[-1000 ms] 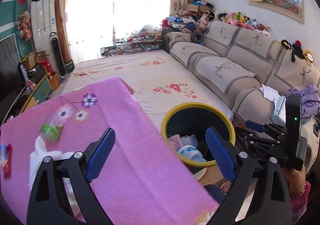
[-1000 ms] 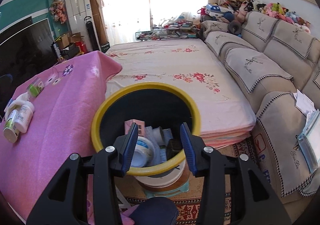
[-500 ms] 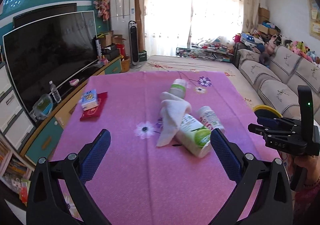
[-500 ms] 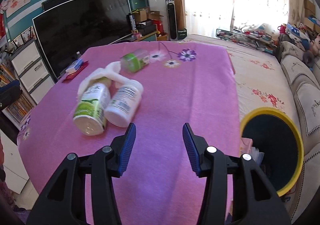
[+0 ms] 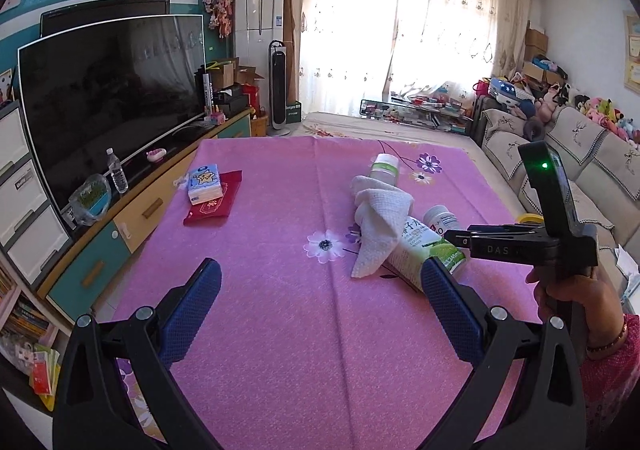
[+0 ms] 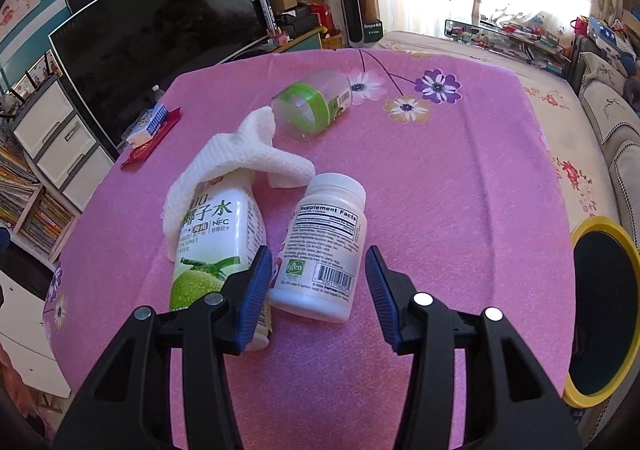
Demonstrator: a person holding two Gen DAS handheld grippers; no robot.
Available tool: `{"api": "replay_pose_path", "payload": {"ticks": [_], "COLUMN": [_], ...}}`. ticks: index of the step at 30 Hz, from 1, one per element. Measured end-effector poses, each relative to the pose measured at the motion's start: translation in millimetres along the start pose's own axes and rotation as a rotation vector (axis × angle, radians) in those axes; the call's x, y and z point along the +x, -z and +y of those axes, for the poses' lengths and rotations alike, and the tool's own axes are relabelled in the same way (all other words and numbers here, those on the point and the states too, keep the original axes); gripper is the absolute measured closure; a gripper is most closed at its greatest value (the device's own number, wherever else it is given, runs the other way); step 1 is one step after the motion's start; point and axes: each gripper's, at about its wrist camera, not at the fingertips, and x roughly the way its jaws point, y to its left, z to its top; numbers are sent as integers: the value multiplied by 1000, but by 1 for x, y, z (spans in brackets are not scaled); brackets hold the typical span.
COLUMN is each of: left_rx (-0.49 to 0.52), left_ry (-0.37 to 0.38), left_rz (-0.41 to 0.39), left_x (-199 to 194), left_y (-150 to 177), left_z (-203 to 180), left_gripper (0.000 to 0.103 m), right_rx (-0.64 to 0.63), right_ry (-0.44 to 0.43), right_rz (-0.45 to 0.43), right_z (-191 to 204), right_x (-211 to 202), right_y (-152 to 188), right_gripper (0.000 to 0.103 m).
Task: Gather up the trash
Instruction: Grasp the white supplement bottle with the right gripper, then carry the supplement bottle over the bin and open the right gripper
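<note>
Risk: right gripper (image 6: 316, 292) closing on the white supplement bottle (image 6: 322, 248) could clip the coconut water bottle (image 6: 218, 250) lying just left of it, left pad sat nearly against both; round bottle on its side could also roll off the pink tablecloth (image 6: 460, 190). Right fingers were apart, nothing held, bottle base lay between the tips, slightly far of them. Left gripper (image 5: 320, 306) was wide apart, empty, hovering near side of table. Yellow-rimmed bin (image 6: 600, 310) stood right of table
</note>
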Motion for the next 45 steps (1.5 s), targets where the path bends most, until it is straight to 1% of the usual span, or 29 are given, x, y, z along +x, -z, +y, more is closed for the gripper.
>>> {"api": "replay_pose_path", "payload": {"ticks": [5, 11, 14, 20, 26, 30, 34, 37, 41, 45], "left_rx": [-15, -13, -13, -2, 27, 56, 78, 89, 105, 118], "left_ry": [7, 15, 16, 23, 40, 44, 47, 50, 53, 51], "left_rz": [18, 39, 51, 63, 76, 83, 90, 95, 101, 112], "left_x": [7, 19, 25, 34, 41, 46, 52, 56, 60, 64], "left_y": [2, 3, 4, 4, 4, 4, 3, 3, 2, 1], "left_z": [0, -6, -8, -16, -32, -47, -62, -71, -81, -91], "left_gripper": [5, 5, 5, 5, 5, 5, 5, 5, 5, 5], "right_rx": [2, -8, -22, -17, 15, 70, 156, 214, 284, 335], "right_ry": [11, 11, 8, -10, -5, 53, 160, 247, 343, 384], "right_rz": [31, 7, -14, -67, -128, -164, -173, -162, -124, -85], "right_z": [2, -2, -3, -13, -33, -70, -127, -173, -227, -264], "right_x": [17, 25, 14, -23, -61, -87, -104, -111, -107, -97], "right_y": [1, 2, 4, 13, 27, 39, 52, 63, 77, 88], "right_gripper": [56, 58, 58, 58, 58, 58, 58, 58, 58, 58]}}
